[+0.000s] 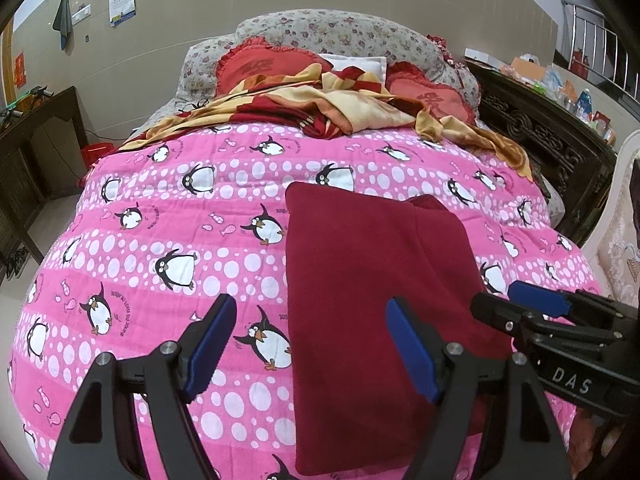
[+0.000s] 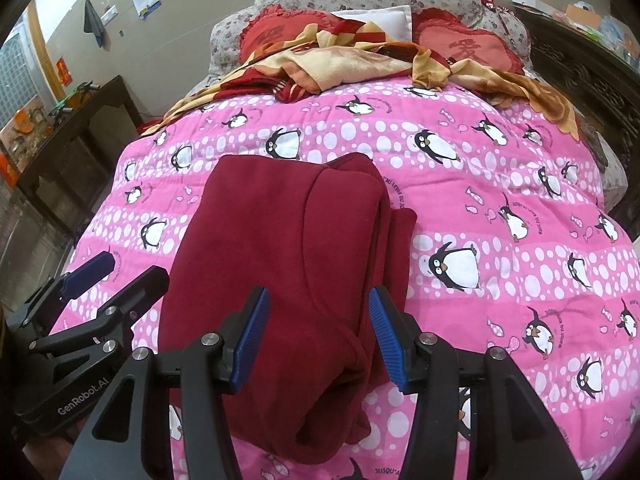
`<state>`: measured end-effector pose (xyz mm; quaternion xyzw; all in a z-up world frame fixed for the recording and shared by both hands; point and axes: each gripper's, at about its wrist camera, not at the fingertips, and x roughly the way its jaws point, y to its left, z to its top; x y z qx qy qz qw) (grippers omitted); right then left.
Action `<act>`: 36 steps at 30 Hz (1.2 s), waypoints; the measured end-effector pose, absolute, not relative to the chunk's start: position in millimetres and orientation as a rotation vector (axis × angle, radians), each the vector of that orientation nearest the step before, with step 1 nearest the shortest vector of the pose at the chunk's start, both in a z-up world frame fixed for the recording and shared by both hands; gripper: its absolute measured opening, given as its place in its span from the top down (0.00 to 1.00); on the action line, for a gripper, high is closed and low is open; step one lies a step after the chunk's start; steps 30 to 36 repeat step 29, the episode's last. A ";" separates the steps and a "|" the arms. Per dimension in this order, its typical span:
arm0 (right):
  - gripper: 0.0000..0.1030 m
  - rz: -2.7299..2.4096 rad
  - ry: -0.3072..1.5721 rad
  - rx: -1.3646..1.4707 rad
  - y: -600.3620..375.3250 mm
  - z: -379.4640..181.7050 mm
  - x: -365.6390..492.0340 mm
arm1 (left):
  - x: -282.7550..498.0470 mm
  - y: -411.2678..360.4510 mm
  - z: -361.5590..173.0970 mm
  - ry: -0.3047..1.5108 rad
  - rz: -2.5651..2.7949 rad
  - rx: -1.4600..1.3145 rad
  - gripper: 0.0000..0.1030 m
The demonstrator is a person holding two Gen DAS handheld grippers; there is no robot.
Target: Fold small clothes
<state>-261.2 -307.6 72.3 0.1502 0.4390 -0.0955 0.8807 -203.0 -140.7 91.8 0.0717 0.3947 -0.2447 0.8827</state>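
A dark red fleece garment (image 1: 372, 280) lies folded into a long rectangle on the pink penguin quilt (image 1: 160, 216). It also shows in the right wrist view (image 2: 288, 248), with its folded layers stacked along the right edge. My left gripper (image 1: 310, 346) is open and empty, hovering over the garment's left edge. My right gripper (image 2: 316, 334) is open and empty, straddling the near end of the garment. The right gripper shows in the left wrist view (image 1: 516, 304) at the garment's right side. The left gripper shows in the right wrist view (image 2: 120, 272) at the garment's left.
A crumpled red and yellow blanket (image 1: 320, 108) and red heart pillows (image 1: 436, 98) lie at the head of the bed. A dark carved headboard (image 1: 540, 140) runs along the right. A dark wooden cabinet (image 1: 32, 152) stands left of the bed.
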 end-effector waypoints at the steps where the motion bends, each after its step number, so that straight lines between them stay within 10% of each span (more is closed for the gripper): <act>1: 0.34 -0.198 0.915 0.313 -307.9 72.2 -260.9 | -203.2 -140.6 91.8 0.822 -0.509 0.149 0.22; 36: 0.34 -0.214 0.901 0.320 -320.7 67.6 -260.7 | -188.6 -129.6 83.9 0.822 -0.527 0.152 0.22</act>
